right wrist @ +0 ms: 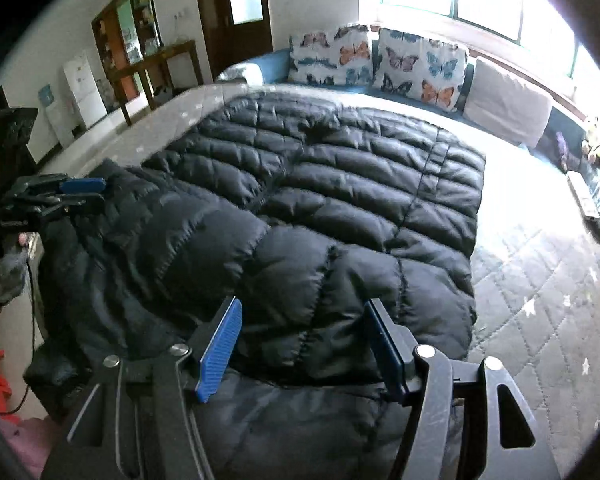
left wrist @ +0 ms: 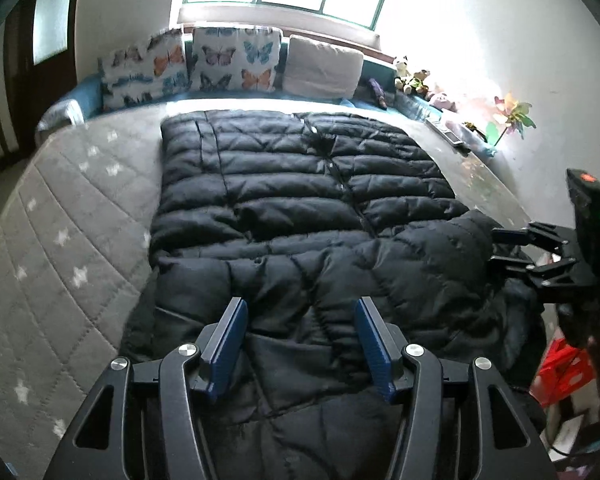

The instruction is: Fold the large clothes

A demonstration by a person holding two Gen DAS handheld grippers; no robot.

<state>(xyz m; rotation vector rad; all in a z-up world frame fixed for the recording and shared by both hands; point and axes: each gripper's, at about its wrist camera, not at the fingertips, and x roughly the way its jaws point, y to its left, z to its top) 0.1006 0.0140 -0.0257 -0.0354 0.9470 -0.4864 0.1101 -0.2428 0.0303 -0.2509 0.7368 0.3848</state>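
Observation:
A black quilted puffer coat lies spread on the grey quilted bed cover, with its near end bunched into a thicker fold. My left gripper hovers over the coat's near edge, blue pads apart, nothing pinched between them. The right gripper stands open over the coat's near right part. In the left wrist view the right gripper shows at the coat's right side. The left gripper appears at the coat's left edge in the right wrist view.
Two butterfly pillows and a beige pillow line the head of the bed under a bright window. Soft toys and a pinwheel sit at the far right. A red object lies on the floor beside the bed.

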